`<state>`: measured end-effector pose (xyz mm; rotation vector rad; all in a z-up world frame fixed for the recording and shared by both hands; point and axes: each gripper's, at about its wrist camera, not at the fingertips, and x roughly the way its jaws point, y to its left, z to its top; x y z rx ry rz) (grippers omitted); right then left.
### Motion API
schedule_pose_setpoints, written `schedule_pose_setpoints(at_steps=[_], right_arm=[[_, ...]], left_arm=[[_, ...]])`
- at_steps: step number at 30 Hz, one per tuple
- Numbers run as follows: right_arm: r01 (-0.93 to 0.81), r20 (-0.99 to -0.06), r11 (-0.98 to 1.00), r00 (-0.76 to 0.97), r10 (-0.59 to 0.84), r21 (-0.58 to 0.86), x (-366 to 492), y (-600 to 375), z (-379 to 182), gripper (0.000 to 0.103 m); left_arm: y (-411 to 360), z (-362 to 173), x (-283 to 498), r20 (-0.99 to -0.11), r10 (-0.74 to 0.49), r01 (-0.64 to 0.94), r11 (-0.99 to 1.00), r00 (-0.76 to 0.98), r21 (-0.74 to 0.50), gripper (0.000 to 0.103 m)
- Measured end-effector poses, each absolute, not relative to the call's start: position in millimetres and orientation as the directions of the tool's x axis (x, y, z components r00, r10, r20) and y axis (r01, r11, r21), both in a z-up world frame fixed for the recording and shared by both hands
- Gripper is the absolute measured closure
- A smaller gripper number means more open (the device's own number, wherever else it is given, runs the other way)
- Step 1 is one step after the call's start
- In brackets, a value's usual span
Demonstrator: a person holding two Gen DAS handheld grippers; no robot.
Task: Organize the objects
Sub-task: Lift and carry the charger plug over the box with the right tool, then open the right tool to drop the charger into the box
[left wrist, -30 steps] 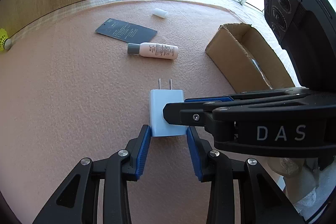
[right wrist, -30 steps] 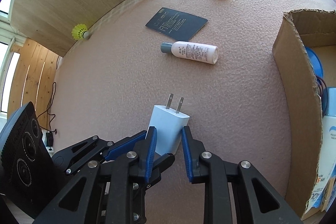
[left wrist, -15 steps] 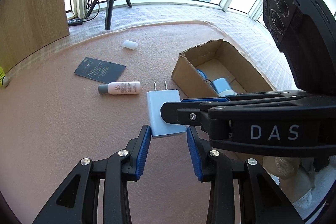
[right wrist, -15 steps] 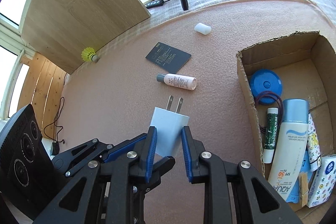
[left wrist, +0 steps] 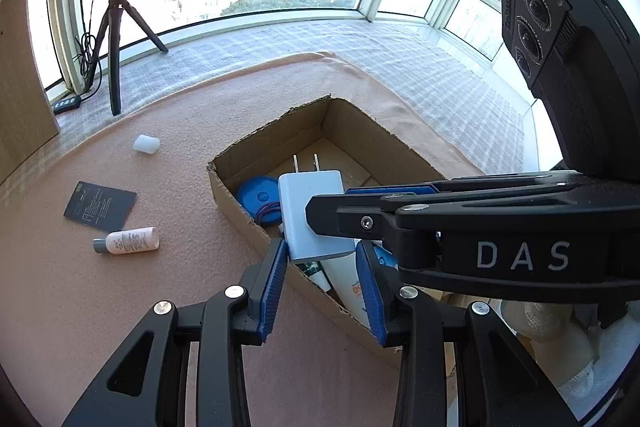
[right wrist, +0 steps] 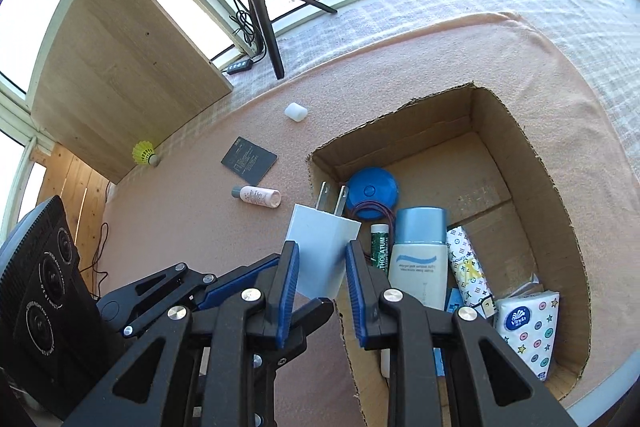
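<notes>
- Two pairs of tongs grasp one white plug-in charger (right wrist: 323, 251) together: the right tongs (right wrist: 319, 281) are clenched on its two flat faces, the left tongs (left wrist: 322, 265) pinch its lower end from the sides.
- Its two metal prongs point away from both cameras, and it hangs in the air above the near-left wall of an open cardboard box (right wrist: 532, 163).
- Inside the box lie a blue round disc (right wrist: 372, 193) with a dark cord looped beside it, a green lip-balm stick (right wrist: 379, 247), a white sunscreen bottle with a pale blue cap (right wrist: 420, 255), a patterned tube (right wrist: 468, 267) and a pack of tissues (right wrist: 528, 327) in the near right corner.
- On the pink mat (right wrist: 192, 195) left of the box rest a small pink bottle with a grey cap (right wrist: 258, 197), a dark card (right wrist: 249, 165) and a small white cylinder (right wrist: 296, 112), all well apart from the box.
- Farther left, a yellow shuttlecock (right wrist: 145, 153) sits against a wooden panel (right wrist: 120, 67).
- Behind the mat, a ring light on a tripod (right wrist: 264, 23) stands by the windows.
</notes>
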<state>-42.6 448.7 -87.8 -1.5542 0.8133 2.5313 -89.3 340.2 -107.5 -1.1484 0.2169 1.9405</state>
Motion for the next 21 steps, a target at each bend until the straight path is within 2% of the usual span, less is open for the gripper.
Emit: schedule_pose_setpoints(at_steps=[9, 11, 14, 16, 21], right_arm=[[-0.345, -0.851, -0.856, -0.492, -0.184, 0.385, -27, 476, -90, 0.081], [-0.349, -0.854, -0.864, -0.494, -0.159, 0.363, -25, 479, -89, 0.081], [-0.354, -0.857, -0.870, -0.497, -0.135, 0.343, -24, 482, -88, 0.073], [-0.355, -0.856, -0.873, -0.501, -0.125, 0.335, -23, 483, -87, 0.064], [-0.349, -0.855, -0.876, -0.503, -0.126, 0.335, -25, 480, -87, 0.064]], left_arm=[[375, -108, -82, -0.790, 0.585, -0.763, -0.591, -0.184, -0.261, 0.064], [377, -108, -82, -0.796, 0.580, -0.757, -0.595, -0.173, -0.269, 0.061], [376, -108, -85, -0.800, 0.566, -0.745, -0.617, -0.197, -0.253, 0.058], [372, -110, -89, -0.803, 0.563, -0.739, -0.623, -0.195, -0.257, 0.058], [363, -108, -90, -0.807, 0.549, -0.731, -0.640, -0.219, -0.236, 0.058]])
